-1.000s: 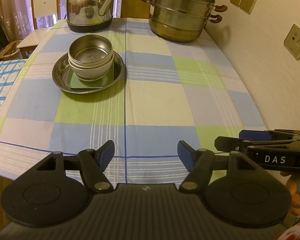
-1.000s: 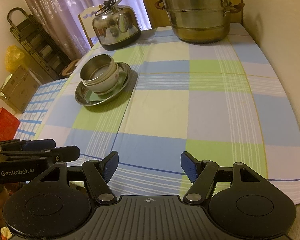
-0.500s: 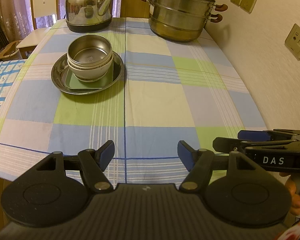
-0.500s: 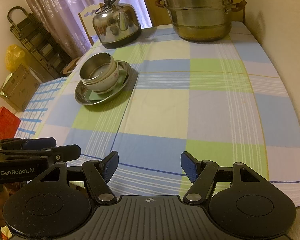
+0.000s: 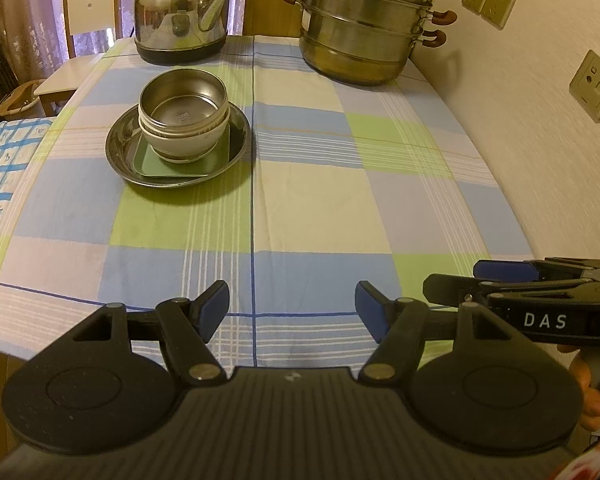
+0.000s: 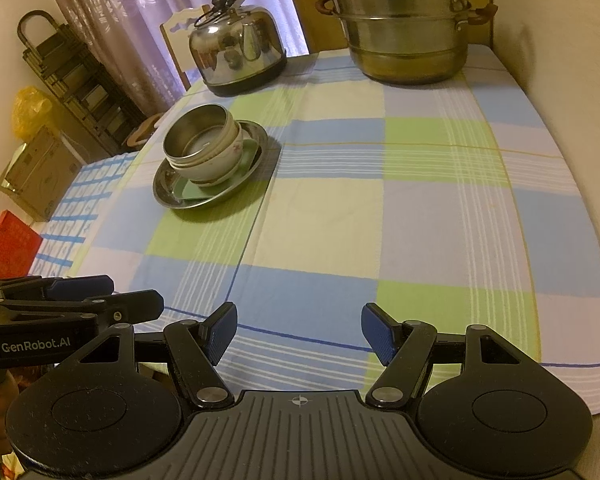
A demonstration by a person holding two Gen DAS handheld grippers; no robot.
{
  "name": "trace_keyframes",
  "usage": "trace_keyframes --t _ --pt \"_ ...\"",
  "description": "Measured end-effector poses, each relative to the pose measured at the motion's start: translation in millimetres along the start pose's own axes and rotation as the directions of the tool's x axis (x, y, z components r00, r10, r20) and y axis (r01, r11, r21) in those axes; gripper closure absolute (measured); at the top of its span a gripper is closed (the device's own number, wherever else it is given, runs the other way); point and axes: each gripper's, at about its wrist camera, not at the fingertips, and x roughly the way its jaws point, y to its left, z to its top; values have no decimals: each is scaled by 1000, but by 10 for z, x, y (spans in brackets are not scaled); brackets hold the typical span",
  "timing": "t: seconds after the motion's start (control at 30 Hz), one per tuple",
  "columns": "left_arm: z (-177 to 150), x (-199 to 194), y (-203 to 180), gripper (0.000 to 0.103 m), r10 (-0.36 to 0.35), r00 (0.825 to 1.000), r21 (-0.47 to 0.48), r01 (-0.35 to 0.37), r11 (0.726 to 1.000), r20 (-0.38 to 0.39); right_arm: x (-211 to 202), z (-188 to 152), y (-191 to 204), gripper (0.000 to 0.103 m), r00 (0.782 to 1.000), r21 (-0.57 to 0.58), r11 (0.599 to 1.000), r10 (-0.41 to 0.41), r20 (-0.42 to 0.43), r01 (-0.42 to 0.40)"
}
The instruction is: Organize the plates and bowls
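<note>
Steel bowl is nested in white bowl on green plate w/ steel plate beneath, at 11 o'clock. Left gripper & right gripper jaws are held wide, nothing gripped.

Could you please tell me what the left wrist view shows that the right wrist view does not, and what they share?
Only the left wrist view shows the wall sockets beside the table and the "DAS" lettering on the right gripper. Only the right wrist view shows the yellow bag, the red basket and the flower pattern on the white bowl. Both show the steel bowl nested in that bowl on the green square plate and steel plate, plus kettle and steamer pot.
</note>
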Motion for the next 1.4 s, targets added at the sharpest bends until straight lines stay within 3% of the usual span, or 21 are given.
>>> trace_keyframes --t 1.4 --pt "-13 -16 94 35 -13 1000 -3 13 1000 -1 5 -3 45 34 1000 -4 1000 2 -1 -2"
